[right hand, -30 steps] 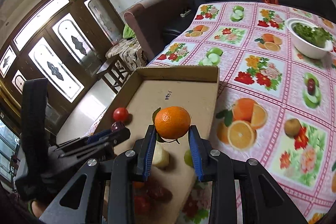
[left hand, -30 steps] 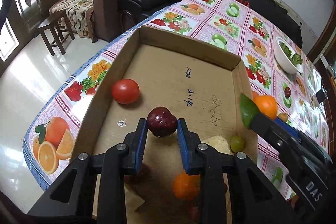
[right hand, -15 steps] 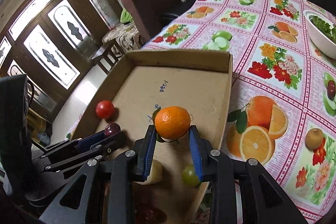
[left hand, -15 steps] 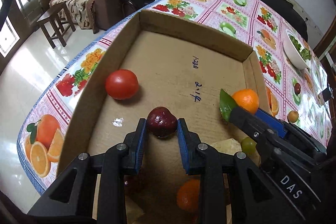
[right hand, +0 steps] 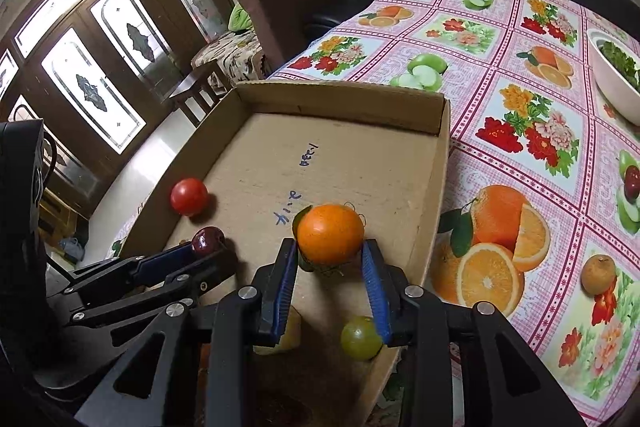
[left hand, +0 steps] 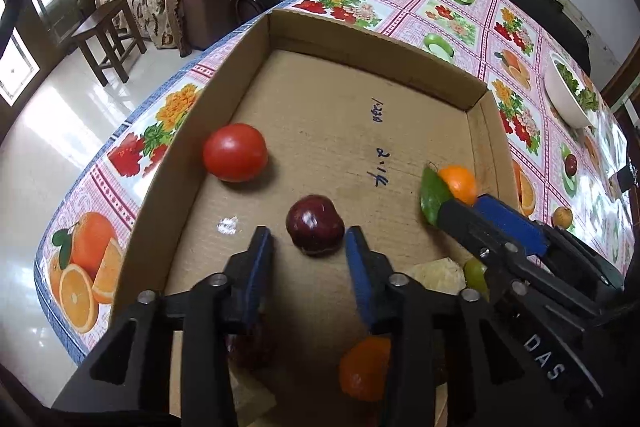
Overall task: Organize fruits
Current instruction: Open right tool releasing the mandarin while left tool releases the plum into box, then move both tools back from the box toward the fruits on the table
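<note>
A shallow cardboard box (left hand: 372, 65) (right hand: 340, 93) lies on a fruit-print tablecloth. My left gripper (left hand: 310, 239) is open, and a dark red apple (left hand: 315, 225) (right hand: 207, 241) rests on the box floor just beyond its fingertips. My right gripper (right hand: 330, 259) is shut on an orange (right hand: 330, 233) (left hand: 458, 183) with a green leaf (left hand: 431, 195), low over the box's right side. A red tomato (left hand: 235, 152) (right hand: 189, 196) sits by the left wall.
Near the box's front lie a green fruit (right hand: 361, 337) (left hand: 475, 271), a pale yellow piece (right hand: 290, 333), another orange (left hand: 365, 369) and a dark fruit (left hand: 250, 341). A white bowl of greens (left hand: 568, 93) (right hand: 614, 77) stands at the far right. A small brown fruit (right hand: 598, 273) lies on the cloth.
My left gripper has opened and let go of the dark red apple, which now rests on the box floor. My right gripper has carried the orange lower into the box.
</note>
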`<state>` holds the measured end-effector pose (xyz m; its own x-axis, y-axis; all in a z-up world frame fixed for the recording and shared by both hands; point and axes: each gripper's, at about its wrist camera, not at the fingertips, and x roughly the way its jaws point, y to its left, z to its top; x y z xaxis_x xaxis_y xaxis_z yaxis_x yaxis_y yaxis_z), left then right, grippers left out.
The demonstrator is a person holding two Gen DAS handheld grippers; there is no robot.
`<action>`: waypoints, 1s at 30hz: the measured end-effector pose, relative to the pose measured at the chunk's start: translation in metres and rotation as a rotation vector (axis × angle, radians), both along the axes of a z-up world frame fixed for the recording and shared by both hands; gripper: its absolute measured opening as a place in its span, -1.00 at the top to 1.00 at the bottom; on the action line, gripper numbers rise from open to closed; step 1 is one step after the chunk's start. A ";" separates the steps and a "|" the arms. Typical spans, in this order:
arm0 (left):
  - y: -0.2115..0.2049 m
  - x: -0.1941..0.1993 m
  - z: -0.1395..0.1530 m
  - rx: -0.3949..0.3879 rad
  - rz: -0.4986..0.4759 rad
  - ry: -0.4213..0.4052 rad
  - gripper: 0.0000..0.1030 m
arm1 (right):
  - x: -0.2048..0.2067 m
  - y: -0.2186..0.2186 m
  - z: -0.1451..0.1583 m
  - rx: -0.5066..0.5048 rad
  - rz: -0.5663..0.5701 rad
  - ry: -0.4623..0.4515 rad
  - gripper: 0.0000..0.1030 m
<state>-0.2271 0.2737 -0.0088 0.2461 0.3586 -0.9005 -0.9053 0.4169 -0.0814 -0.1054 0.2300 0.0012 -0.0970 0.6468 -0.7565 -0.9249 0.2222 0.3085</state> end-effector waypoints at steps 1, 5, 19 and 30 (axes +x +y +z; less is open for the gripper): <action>-0.001 -0.001 0.001 -0.003 0.000 -0.004 0.19 | 0.001 -0.001 0.001 0.001 -0.003 -0.001 0.27; -0.008 -0.006 0.005 0.008 -0.005 -0.006 0.19 | 0.004 -0.007 0.007 0.023 -0.010 0.016 0.14; -0.039 -0.012 0.042 0.102 -0.031 -0.052 0.11 | 0.020 -0.074 0.036 0.112 -0.093 0.059 0.11; -0.066 -0.001 0.053 0.098 -0.092 -0.082 0.11 | 0.050 -0.154 0.038 0.141 -0.229 0.079 0.06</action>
